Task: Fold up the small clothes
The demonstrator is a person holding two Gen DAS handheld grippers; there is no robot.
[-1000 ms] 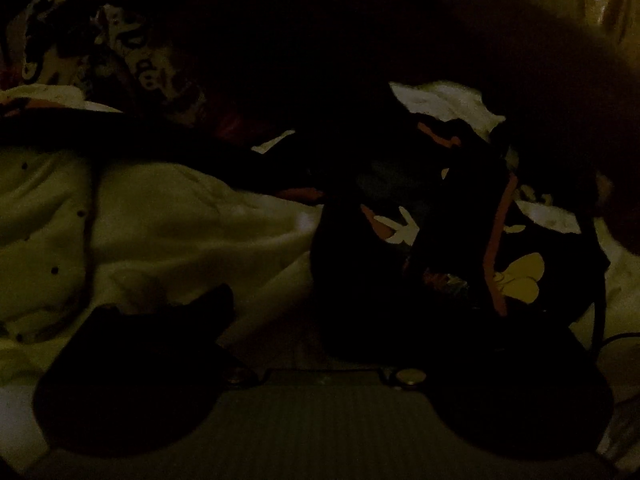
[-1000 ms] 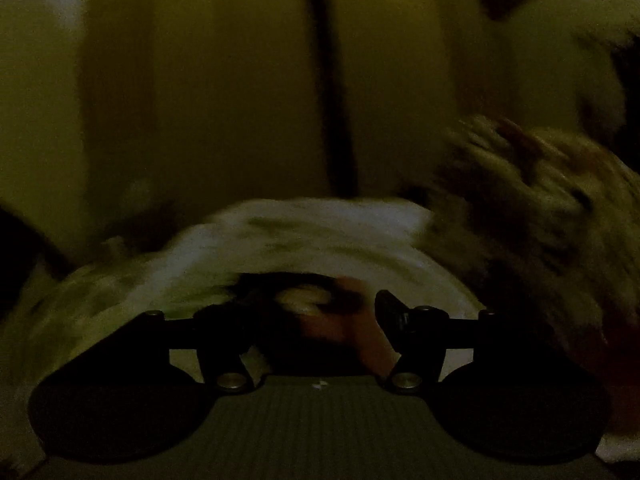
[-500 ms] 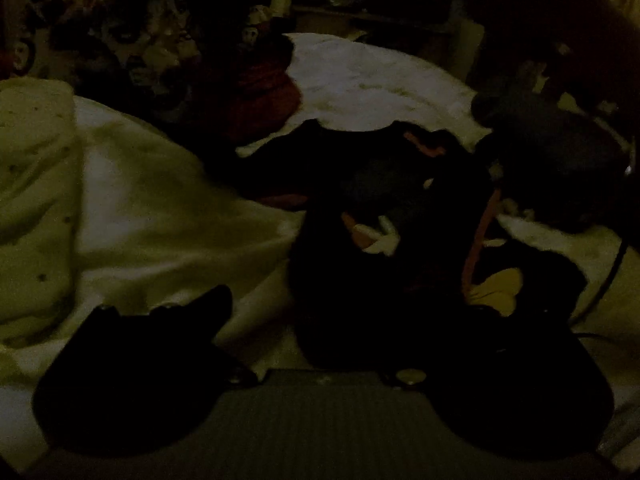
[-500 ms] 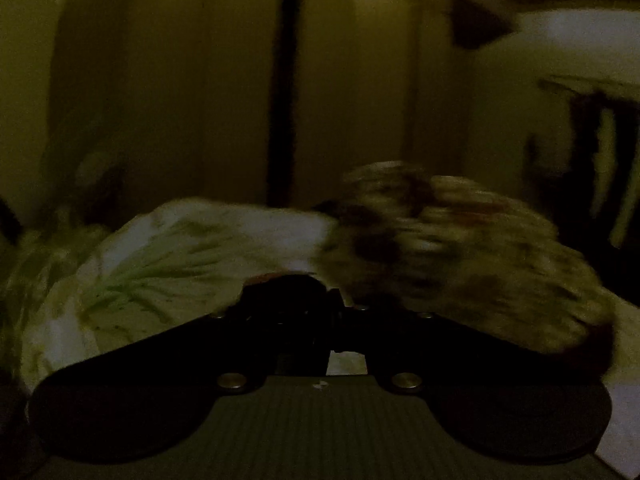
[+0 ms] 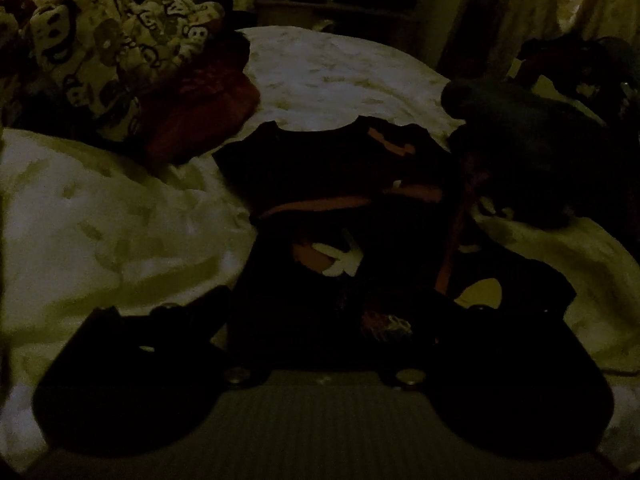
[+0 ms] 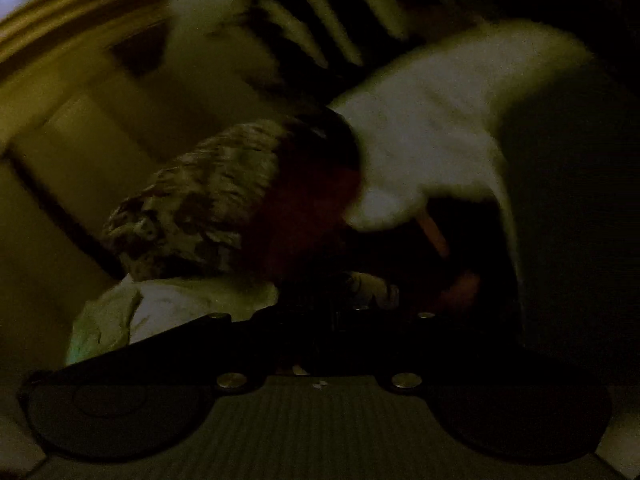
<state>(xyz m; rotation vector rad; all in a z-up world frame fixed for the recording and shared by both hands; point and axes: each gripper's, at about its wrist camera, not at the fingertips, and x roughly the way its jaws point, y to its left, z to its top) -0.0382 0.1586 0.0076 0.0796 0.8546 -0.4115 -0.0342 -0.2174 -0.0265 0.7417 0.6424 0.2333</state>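
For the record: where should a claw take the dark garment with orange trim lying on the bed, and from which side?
Probably at the scalloped far hem of the dark garment, coming from the far side over the pale bedsheet. That edge lies flat, exposed and clear of the red item; nearer parts look bunched in the dim light.

Right tongs [image 6: 340, 320] jaws closed from wide, view rolled, swung down toward dark garment [image 5: 340, 216]

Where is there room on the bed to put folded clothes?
Bare pale bedsheet lies left of the dark orange-trimmed garment, and more beyond it. The monkey-print bundle and dark red cloth crowd the far left; a dark heap fills the right.
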